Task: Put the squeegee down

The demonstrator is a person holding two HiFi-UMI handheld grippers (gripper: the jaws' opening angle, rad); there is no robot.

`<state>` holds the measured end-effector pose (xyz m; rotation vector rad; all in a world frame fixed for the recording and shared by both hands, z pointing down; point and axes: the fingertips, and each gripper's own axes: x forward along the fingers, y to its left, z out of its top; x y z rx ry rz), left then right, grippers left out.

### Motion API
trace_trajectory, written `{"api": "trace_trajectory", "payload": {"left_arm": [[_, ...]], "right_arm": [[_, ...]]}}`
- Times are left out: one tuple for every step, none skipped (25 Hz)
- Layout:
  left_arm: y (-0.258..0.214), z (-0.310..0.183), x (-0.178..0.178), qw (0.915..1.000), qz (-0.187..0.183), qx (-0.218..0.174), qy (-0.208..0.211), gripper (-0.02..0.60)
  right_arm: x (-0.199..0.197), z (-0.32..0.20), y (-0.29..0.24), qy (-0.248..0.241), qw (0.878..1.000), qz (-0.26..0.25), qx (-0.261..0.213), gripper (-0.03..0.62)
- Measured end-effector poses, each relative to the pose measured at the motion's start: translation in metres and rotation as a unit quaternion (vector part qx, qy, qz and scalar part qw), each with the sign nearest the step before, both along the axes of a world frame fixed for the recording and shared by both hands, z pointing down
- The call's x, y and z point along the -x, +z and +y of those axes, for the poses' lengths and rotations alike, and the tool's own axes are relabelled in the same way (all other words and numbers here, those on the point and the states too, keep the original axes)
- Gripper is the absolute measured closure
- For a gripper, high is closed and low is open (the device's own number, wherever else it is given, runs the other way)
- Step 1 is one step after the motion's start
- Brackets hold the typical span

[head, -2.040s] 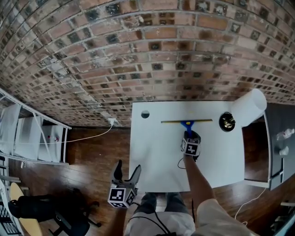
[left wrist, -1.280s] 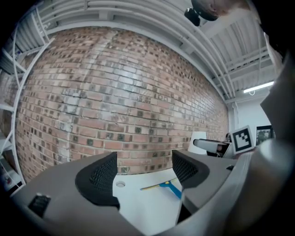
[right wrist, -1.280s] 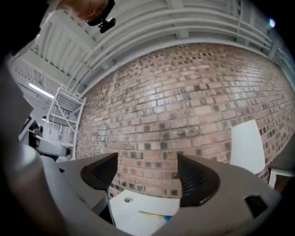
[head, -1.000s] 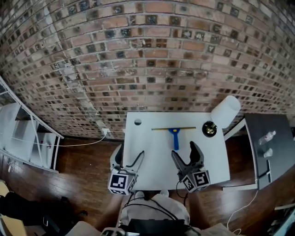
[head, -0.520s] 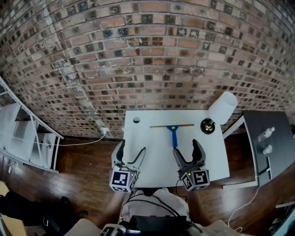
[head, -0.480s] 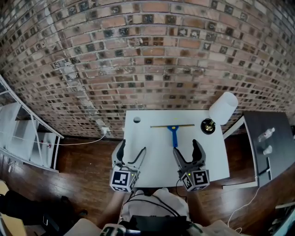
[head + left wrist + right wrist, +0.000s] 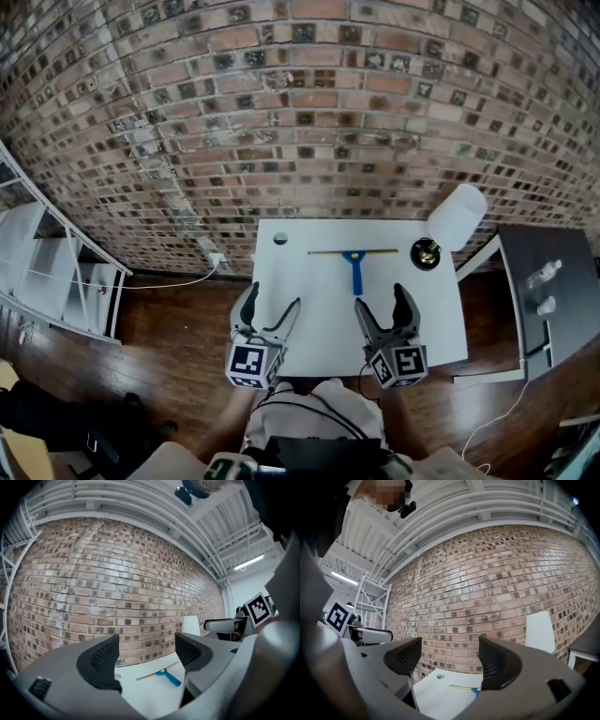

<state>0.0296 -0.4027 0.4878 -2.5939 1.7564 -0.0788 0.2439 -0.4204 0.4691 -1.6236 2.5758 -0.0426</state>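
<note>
The squeegee, a blue handle with a long thin blade, lies flat on the white table near its far edge, blade toward the brick wall. Nothing touches it. My right gripper hovers over the table's near edge, well short of the handle, wide open, its jaws closing a little with nothing between them. My left gripper is at the near left corner, open and empty. The left gripper view shows the squeegee between its jaws' line of sight. In the right gripper view the squeegee is partly hidden by the right jaw.
A white lamp shade and a dark round base stand at the table's far right corner. A small round hole is at the far left. A dark side table is at the right, white shelving at the left.
Two seconds ago my right gripper was at the squeegee's handle; it has let go and drawn back to the near edge. Over the last second both grippers have hardly moved.
</note>
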Motion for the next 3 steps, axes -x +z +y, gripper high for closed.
{"api": "trace_trajectory", "payload": {"left_arm": [[-0.0003, -0.0001, -0.0012, 1.0, -0.001, -0.001, 0.001, 0.229], [-0.0006, -0.0003, -0.0024, 1.0, -0.001, -0.002, 0.001, 0.229], [-0.001, -0.0004, -0.0036, 1.0, -0.002, -0.004, 0.002, 0.229]], "right_arm": [[-0.0009, -0.0003, 0.0004, 0.0, 1.0, 0.0, 0.0, 0.187], [-0.0018, -0.0005, 0.0008, 0.0, 1.0, 0.0, 0.001, 0.187], [-0.0025, -0.0007, 0.0011, 0.0, 1.0, -0.001, 0.001, 0.187]]}}
